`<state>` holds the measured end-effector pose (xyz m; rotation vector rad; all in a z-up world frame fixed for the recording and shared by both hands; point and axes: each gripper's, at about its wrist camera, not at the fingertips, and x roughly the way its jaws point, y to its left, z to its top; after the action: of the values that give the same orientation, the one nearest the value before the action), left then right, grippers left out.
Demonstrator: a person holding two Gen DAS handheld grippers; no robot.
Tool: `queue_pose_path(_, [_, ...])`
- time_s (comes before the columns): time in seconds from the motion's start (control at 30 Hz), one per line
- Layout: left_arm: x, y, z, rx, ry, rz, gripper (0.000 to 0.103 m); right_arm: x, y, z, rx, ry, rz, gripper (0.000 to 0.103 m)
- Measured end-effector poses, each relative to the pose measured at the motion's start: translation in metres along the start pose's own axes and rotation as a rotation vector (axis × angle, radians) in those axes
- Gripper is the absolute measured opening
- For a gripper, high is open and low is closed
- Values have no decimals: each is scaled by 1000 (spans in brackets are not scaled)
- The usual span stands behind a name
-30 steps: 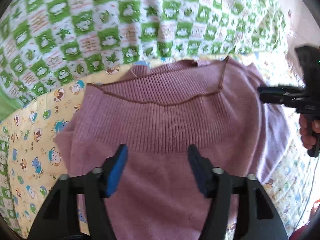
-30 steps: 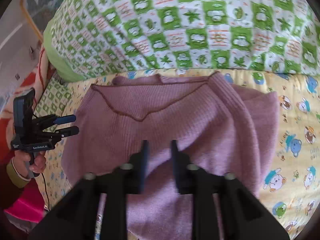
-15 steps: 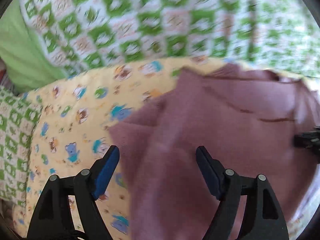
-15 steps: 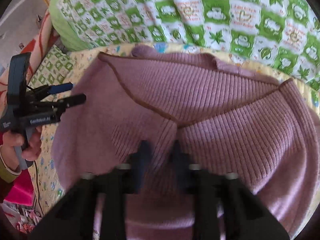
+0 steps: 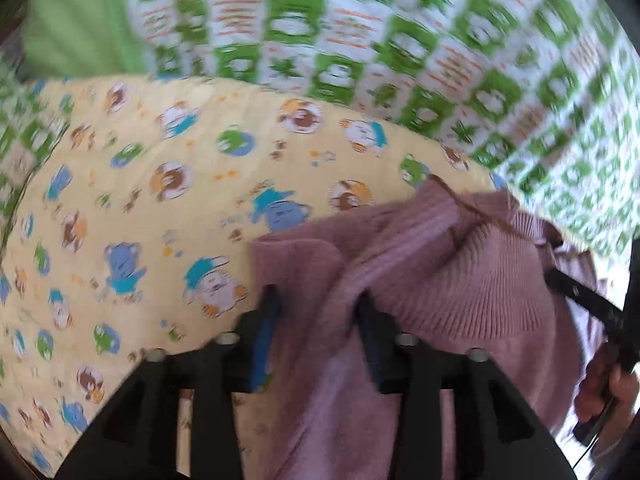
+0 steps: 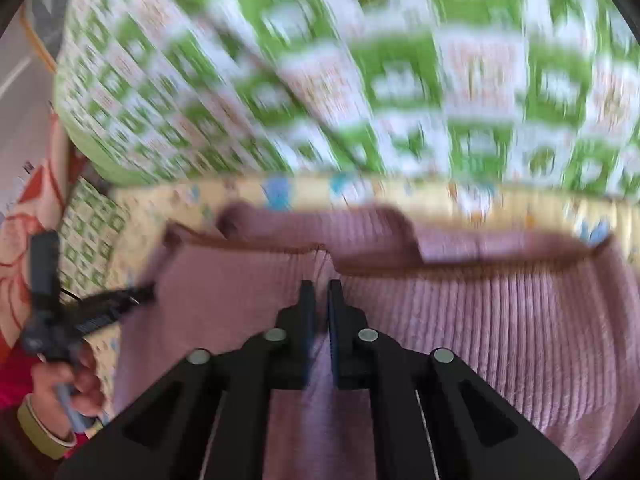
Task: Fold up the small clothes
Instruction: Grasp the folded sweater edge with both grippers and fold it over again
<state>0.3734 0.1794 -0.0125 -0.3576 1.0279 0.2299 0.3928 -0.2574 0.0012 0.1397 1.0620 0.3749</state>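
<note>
A small mauve knit sweater (image 5: 460, 288) lies bunched on a yellow cartoon-print sheet (image 5: 132, 216). My left gripper (image 5: 318, 300) sits over the sweater's left edge, its jaws partly closed with cloth between them but a gap still showing. My right gripper (image 6: 319, 292) is shut on the sweater (image 6: 480, 320) at its ribbed, brown-trimmed hem and holds it lifted. The right gripper also shows at the right edge of the left wrist view (image 5: 560, 280). The left gripper shows at the left of the right wrist view (image 6: 120, 300).
A green-and-white checked quilt (image 5: 360, 40) rises behind the sheet; it also shows in the right wrist view (image 6: 360, 80). A green checked pillow (image 6: 92, 232) and red patterned cloth (image 6: 24, 216) lie at the left. Both views are motion-blurred.
My left gripper swung left to the sweater's left edge and narrowed its jaws. My right gripper stayed shut, pushing forward with the ribbed hem, which now bunches up.
</note>
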Motion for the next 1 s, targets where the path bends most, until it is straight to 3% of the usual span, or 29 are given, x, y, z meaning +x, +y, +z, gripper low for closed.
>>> queue_pose_path(0.1, [-18,10,-4,-28,-15,-3,52,-23,-10,-11,51,-49,45,20])
queue_pose_path(0.17, [-37,11,-10,-37,-47,-17,52,-49,-19,-19,74,-125,54,41])
queue_pose_path(0.27, [-58,-9,-21,-11,-78,-141,52,-81,-37,-36,108,-220,23,42])
queue_pose_path(0.37, [-46,-48,-31,76,-23,-204,55,-80,-48,-47,137,-165,17,42])
queue_pose_path(0.43, [-25,-76,-35,157,7,-170,55,-67,-45,-57,131,-111,10,42])
queue_pose_path(0.47, [-11,-84,-36,200,22,-114,55,-62,-47,-60,133,-87,-8,42])
queue_pose_path(0.5, [-2,-87,-36,224,31,-60,57,-57,-49,-62,136,-73,-41,39])
queue_pose_path(0.53, [9,-84,-33,244,34,12,57,-52,-54,-63,123,-64,-130,26])
queue_pose_path(0.57, [14,-76,-28,240,30,32,56,-52,-61,-63,107,-62,-201,0])
queue_pose_path(0.6, [16,-63,-21,223,19,30,52,-53,-73,-61,106,-64,-272,0])
queue_pose_path(0.67, [17,-37,-7,177,16,29,39,-62,-106,-56,183,-96,-272,0])
queue_pose_path(0.73, [15,-18,0,138,28,-27,29,-72,-127,-46,216,-113,-288,0])
queue_pose_path(0.8, [12,-17,-3,163,29,-3,26,-82,-137,-41,220,-135,-359,0])
queue_pose_path(0.9, [-8,-15,-16,151,15,1,28,-92,-146,-47,282,-155,-300,0])
queue_pose_path(0.97, [-26,-13,-28,124,1,-11,38,-102,-137,-53,272,-170,-310,4])
queue_pose_path(1.0, [-36,-15,-36,114,-9,-19,48,-109,-129,-56,266,-188,-306,4])
